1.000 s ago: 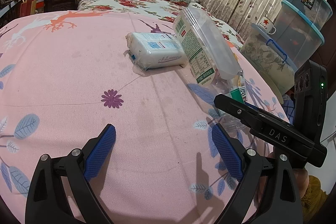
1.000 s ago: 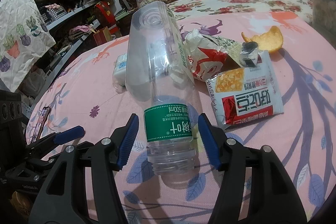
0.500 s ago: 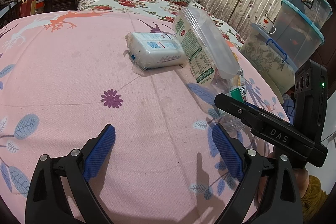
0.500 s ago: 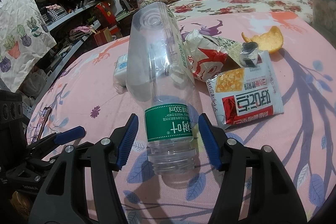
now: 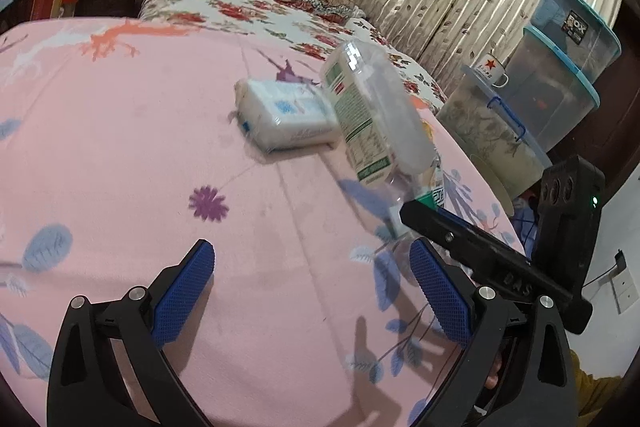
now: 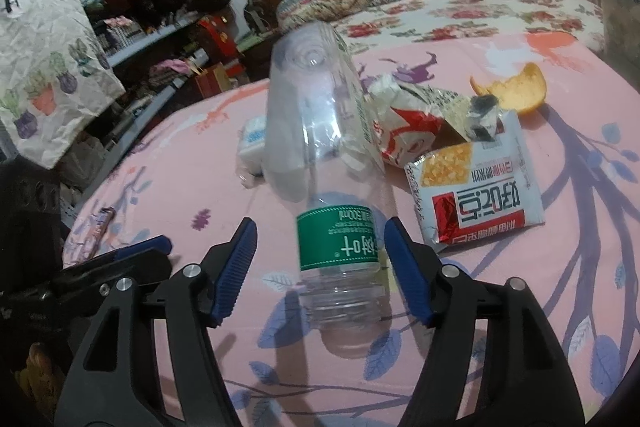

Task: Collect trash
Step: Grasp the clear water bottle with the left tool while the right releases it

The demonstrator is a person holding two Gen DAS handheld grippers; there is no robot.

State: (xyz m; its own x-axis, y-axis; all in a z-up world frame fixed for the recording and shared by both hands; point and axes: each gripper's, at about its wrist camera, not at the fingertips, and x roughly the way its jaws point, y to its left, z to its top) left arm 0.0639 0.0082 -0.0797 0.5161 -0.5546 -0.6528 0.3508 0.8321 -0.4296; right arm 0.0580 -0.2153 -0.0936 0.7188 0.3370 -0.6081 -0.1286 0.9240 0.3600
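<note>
Left wrist view: the left gripper (image 5: 310, 289) hangs over the pink tablecloth (image 5: 120, 147) with its blue pads spread wide and nothing between them. The clear plastic bottle (image 5: 380, 123) stands tilted to its right, base up and neck toward the right gripper's finger (image 5: 472, 247), just in front of a white tissue pack (image 5: 286, 119). The bottle looks blurred, so it may be unsteady. If the left gripper swings across now, it could knock the bottle or the other tool, since both are crowded at that edge of the table, with stacked storage bins (image 5: 560, 67) just beyond.

Right wrist view: the right gripper (image 6: 320, 267) is open, its pads flanking the bottle's green label (image 6: 338, 239) with a gap on each side, so the bottle is between the jaws but not clamped. The neck points toward the camera and the base leans away. The main risk is that thin, empty plastic may crumple or squirt out forward if the pads close unevenly or below the label on the tapering shoulder. Behind it lie a red-and-white wrapper (image 6: 412, 131), a silver snack packet (image 6: 476, 187) and an orange peel (image 6: 516, 93), still uncollected; a slipping bottle could scatter them.
</note>
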